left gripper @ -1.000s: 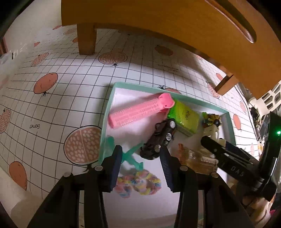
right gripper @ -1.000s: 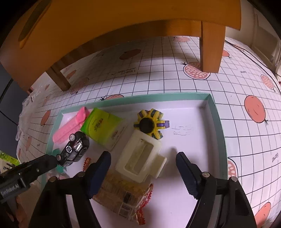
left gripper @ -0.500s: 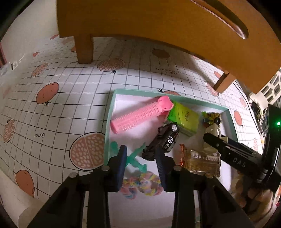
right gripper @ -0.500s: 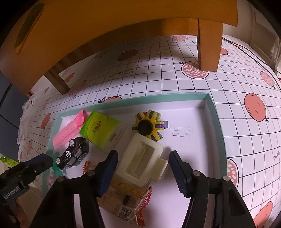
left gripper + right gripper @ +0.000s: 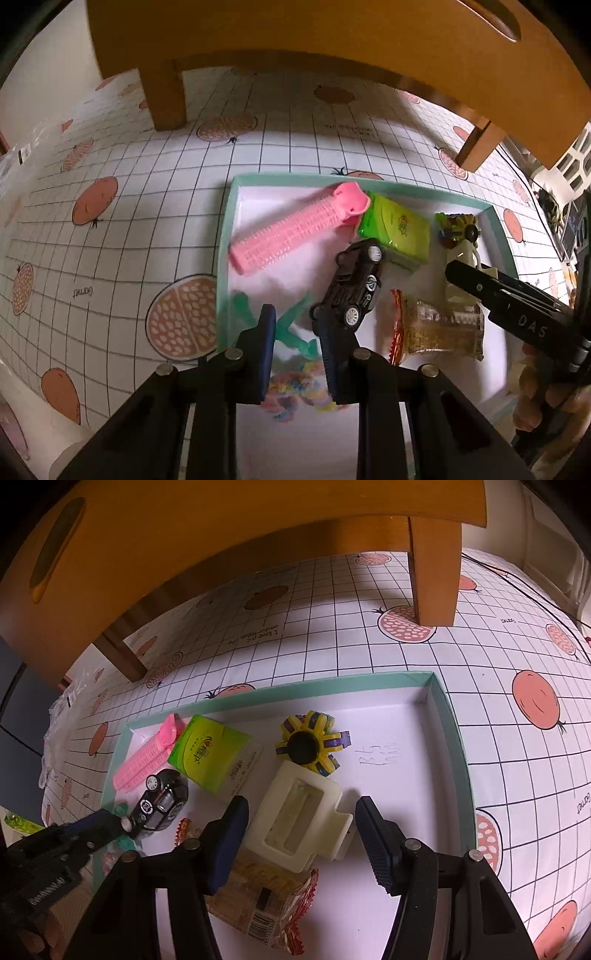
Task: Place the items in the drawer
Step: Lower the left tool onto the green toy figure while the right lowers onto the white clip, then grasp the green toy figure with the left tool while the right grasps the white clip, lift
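Left gripper (image 5: 297,345) hangs low over the near left part of the teal-rimmed tray (image 5: 226,236), with its two blue fingers parted by a narrow gap and nothing between them. One green plastic clip (image 5: 288,325) lies under this gap, and one pastel braided hair tie (image 5: 299,391) lies just behind it, partly hidden and blurred. One black toy car (image 5: 352,286) lies just beside the right finger; whether it touches the finger I cannot tell. Further out, one pink hair roller (image 5: 295,229) lies diagonally toward the far left corner of the tray, and one green tissue packet (image 5: 397,229) is beside its wide end.

Right gripper (image 5: 297,843) has its two blue fingers spread wide, and one cream plastic hair claw (image 5: 299,827) lies on the tray floor between them. The left finger is very near the claw's edge, while the right finger stands apart from it. One snack packet (image 5: 262,897) with red crimped ends lies under the near side of the claw. One yellow and purple gear-shaped toy (image 5: 308,742) with a black centre is just beyond the claw. The right part of the tray floor is bare, with only some small pencil marks (image 5: 378,755).

All eight items are inside the tray, which stands on a white tablecloth (image 5: 369,635) with a grid and pomegranate prints. One wooden drawer unit (image 5: 221,528) on short legs stands beyond the tray, and one slot handle (image 5: 55,546) shows on its front.
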Demonstrator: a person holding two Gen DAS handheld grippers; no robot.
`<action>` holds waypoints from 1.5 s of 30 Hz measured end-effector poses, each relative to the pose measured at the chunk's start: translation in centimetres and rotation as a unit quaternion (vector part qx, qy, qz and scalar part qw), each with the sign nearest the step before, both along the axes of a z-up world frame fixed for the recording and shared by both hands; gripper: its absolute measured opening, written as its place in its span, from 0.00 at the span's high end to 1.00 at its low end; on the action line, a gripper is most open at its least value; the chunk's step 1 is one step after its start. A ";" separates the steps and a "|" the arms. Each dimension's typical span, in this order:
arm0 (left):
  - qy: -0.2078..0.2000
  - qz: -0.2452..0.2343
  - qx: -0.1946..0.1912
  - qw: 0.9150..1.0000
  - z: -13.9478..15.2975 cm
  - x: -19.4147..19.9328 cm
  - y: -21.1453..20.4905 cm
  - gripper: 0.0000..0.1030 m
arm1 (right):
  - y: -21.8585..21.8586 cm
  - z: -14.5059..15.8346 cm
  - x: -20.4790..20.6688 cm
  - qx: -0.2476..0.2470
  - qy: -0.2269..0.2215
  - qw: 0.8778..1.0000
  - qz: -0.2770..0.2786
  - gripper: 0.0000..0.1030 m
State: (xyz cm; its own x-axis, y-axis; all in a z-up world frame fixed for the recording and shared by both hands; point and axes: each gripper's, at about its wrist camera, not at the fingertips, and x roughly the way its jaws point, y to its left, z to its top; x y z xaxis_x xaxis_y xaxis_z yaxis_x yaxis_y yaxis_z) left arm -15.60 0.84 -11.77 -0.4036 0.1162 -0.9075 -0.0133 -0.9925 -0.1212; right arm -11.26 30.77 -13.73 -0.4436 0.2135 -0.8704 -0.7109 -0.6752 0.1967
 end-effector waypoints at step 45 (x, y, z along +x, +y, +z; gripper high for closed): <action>0.055 0.001 0.006 0.998 0.9 0.5 -0.5 0.92 | 0.6 1.4 2.8 -0.007 0.010 0.999 -0.035 0.45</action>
State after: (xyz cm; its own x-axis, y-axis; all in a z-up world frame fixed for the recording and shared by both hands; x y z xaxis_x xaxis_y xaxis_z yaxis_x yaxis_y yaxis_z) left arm -15.05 0.32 -10.86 -0.5009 0.1250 -0.8564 -0.0250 -0.9912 -0.1301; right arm -8.41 31.34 -12.29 -0.4453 0.2325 -0.8646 -0.7516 -0.6218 0.2199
